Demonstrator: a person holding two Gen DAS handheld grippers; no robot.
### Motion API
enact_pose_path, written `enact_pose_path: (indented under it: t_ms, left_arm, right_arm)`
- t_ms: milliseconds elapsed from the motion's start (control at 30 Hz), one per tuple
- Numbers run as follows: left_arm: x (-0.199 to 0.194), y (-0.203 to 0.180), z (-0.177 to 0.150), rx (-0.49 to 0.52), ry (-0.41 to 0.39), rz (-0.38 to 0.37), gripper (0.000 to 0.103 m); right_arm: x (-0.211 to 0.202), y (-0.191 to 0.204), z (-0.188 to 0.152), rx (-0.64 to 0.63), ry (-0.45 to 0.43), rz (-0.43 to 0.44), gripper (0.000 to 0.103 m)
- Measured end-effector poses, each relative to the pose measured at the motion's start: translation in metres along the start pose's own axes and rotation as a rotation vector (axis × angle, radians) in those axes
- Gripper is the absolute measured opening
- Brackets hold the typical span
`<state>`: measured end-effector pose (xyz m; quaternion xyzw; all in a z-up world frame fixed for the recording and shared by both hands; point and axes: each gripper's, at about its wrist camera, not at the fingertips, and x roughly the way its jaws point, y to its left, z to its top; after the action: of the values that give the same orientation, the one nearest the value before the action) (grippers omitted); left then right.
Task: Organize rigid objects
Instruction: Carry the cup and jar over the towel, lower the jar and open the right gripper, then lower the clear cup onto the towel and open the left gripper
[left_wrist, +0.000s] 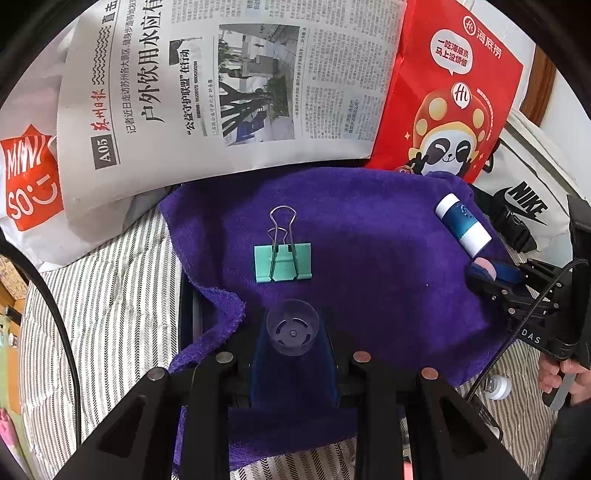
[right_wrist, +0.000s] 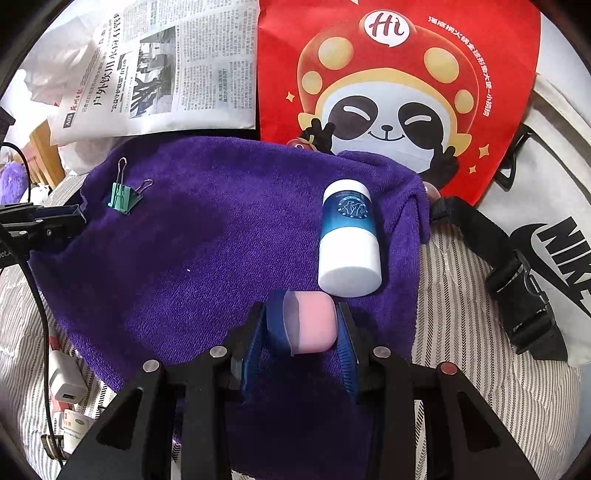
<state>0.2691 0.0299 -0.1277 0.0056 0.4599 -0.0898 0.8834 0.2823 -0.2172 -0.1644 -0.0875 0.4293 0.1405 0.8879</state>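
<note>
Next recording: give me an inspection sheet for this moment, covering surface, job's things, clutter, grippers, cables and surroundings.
Surface: purple towel spread on striped bedding.
Job's things: green binder clip and blue-and-white bottle lie on the towel, apart; clear plastic cap and pink case are held.
Clutter: newspaper, red panda bag, white Nike bag, white charger.
Grippers: left gripper shut on the cap; right gripper shut on the pink case.
Cables: black cable trails from the right gripper.
Surroundings: wooden furniture, partly seen.
</note>
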Motion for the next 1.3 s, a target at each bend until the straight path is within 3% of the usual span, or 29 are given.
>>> enact_pose_path:
  t_ms: [300,433,533,867,1133,1233,1300]
  left_arm:
    - [0.015,-0.005,0.0,0.007,0.006,0.027,0.025]
    - [0.018,-0.004,0.003,0.0,-0.011,0.026,0.025]
    - [0.02,-0.004,0.007,-0.001,-0.012,0.038,0.025]
    - [0.035,-0.011,0.012,-0.01,0.018,0.069,0.026]
    - [0.044,-0.028,0.011,0.016,0.029,0.101,0.029]
    - [0.044,-0.031,0.01,0.004,0.032,0.118,0.04]
    - [0.042,-0.029,0.008,-0.016,0.045,0.089,0.057]
  right_arm:
    - [-0.002,-0.001,0.0,-0.005,0.014,0.015,0.039]
    - [-0.007,0.0,-0.001,-0.029,0.02,0.017,0.05]
    - [-0.013,0.004,-0.003,-0.052,0.006,-0.028,0.057]
    - [-0.05,-0.01,-0.011,-0.018,-0.057,-0.041,0.059]
    - [-0.088,-0.02,-0.044,0.021,-0.097,-0.071,0.062]
    - [-0.102,-0.02,-0.06,0.04,-0.104,-0.068,0.062]
    - [-0.111,-0.017,-0.071,0.043,-0.108,-0.076,0.063]
